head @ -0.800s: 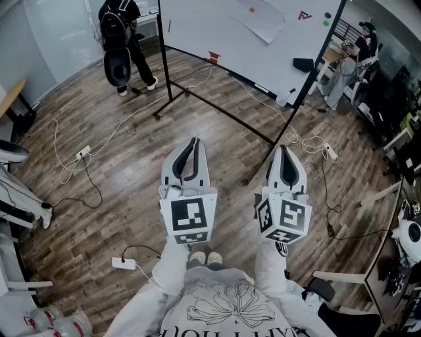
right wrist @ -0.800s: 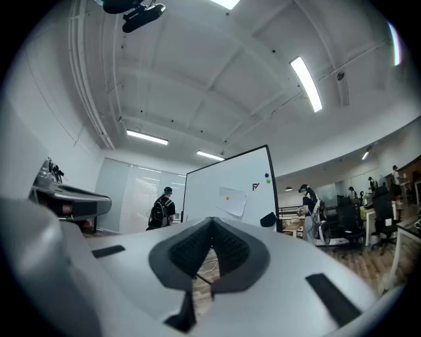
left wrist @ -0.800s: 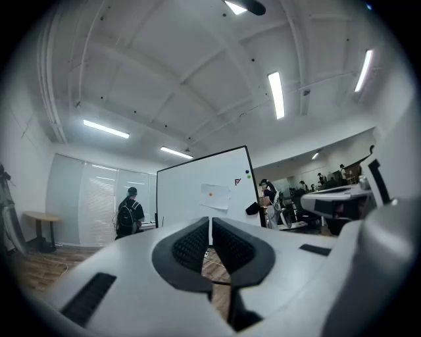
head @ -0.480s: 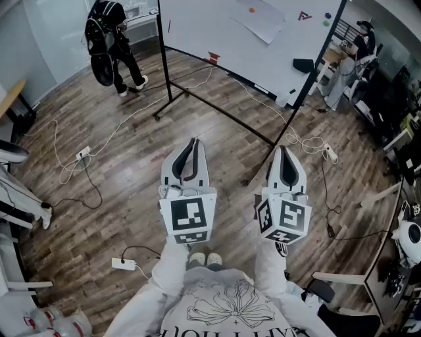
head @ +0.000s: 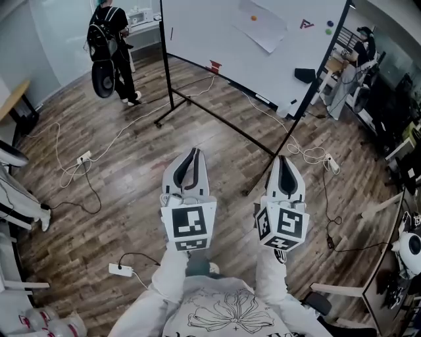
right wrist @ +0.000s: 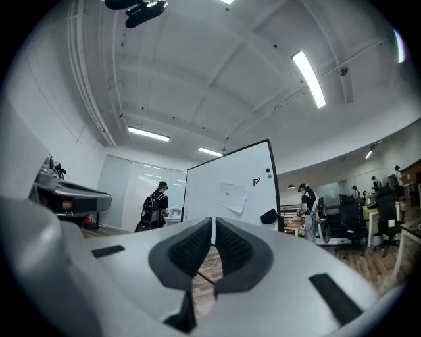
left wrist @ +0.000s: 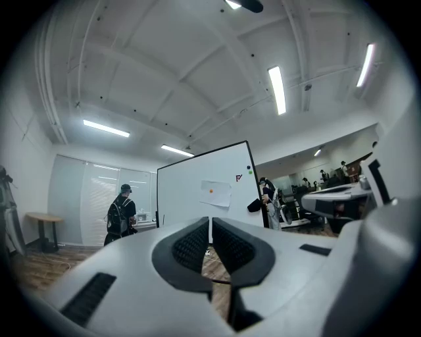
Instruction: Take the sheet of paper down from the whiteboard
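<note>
A sheet of paper (head: 262, 25) hangs on the whiteboard (head: 217, 33) at the far side of the room, pinned by an orange magnet (head: 254, 18). The same sheet of paper (left wrist: 216, 193) appears in the left gripper view, and the sheet of paper (right wrist: 233, 196) in the right gripper view, small and distant. My left gripper (head: 191, 156) and right gripper (head: 285, 163) are held level side by side, well short of the board. Both are shut with nothing between the jaws.
The whiteboard stands on a black wheeled frame (head: 217, 113). Cables and power strips (head: 83, 156) lie across the wood floor. A person with a backpack (head: 108, 39) stands at the far left. Another person (head: 363, 41) is at the desks (head: 395, 118) on the right.
The view has shifted a little toward the whiteboard, with both grippers still shut. The person with the backpack has walked further away to the left.
</note>
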The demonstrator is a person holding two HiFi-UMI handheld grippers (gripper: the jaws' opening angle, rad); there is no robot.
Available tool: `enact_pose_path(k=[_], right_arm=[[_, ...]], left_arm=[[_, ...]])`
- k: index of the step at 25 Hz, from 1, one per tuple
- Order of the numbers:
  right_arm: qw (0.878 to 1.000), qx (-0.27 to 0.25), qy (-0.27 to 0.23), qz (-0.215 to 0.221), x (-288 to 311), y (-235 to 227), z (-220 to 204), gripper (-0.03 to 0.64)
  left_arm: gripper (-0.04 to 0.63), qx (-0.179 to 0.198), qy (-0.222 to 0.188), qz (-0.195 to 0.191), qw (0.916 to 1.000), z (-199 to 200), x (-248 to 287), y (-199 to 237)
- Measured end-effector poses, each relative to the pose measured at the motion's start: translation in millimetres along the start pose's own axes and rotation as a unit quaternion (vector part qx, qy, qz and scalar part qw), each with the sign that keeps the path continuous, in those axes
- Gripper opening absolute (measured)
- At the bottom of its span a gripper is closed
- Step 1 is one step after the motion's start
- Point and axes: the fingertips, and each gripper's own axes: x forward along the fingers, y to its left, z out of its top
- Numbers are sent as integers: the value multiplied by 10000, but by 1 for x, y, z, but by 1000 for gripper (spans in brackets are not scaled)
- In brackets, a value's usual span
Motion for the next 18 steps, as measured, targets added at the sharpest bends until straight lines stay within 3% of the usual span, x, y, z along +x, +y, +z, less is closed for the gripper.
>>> enact_pose_path(k=[8, 18], right_arm=[[9998, -22, 120, 123, 44, -12, -17, 5], [9996, -90, 208, -145, 175, -27, -27, 33]], left_arm=[[15, -54, 3, -1, 10000, -9, 47, -2], [15, 60, -50, -321, 9995, -17, 182, 31]])
